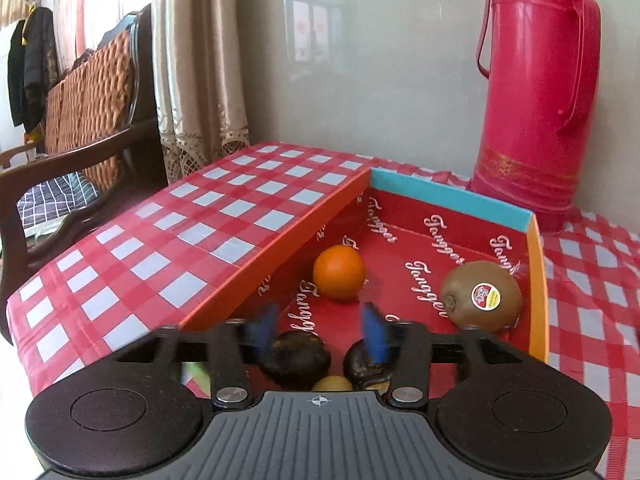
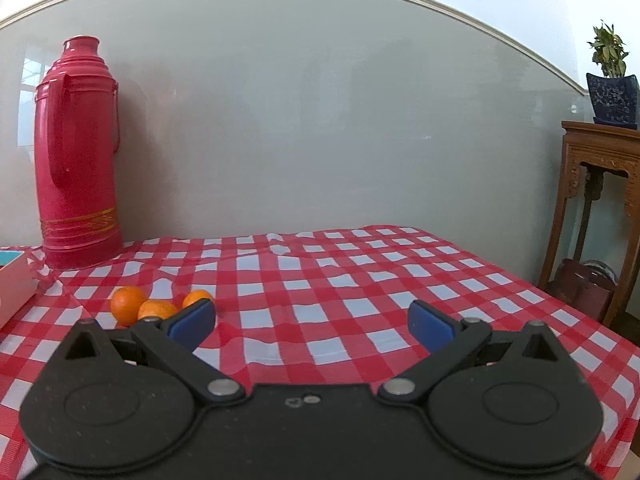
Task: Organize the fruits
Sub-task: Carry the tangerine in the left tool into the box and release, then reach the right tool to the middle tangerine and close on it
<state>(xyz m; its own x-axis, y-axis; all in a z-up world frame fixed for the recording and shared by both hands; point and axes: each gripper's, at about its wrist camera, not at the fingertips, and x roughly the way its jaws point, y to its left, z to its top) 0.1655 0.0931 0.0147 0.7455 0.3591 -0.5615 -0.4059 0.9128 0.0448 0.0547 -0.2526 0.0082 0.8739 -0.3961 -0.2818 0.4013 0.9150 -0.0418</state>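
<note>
In the left wrist view a red box with orange walls and a blue far wall holds an orange, a kiwi with a sticker, two dark round fruits and a small yellow fruit. My left gripper hovers over the box's near end, open and empty, its blue fingertips blurred. In the right wrist view three small oranges lie on the tablecloth at the left. My right gripper is wide open and empty; its left fingertip is just in front of the oranges.
A tall pink thermos stands behind the box by the wall; it also shows in the right wrist view. The box's corner shows at the left edge. A wooden chair stands left of the table, a plant stand to the right.
</note>
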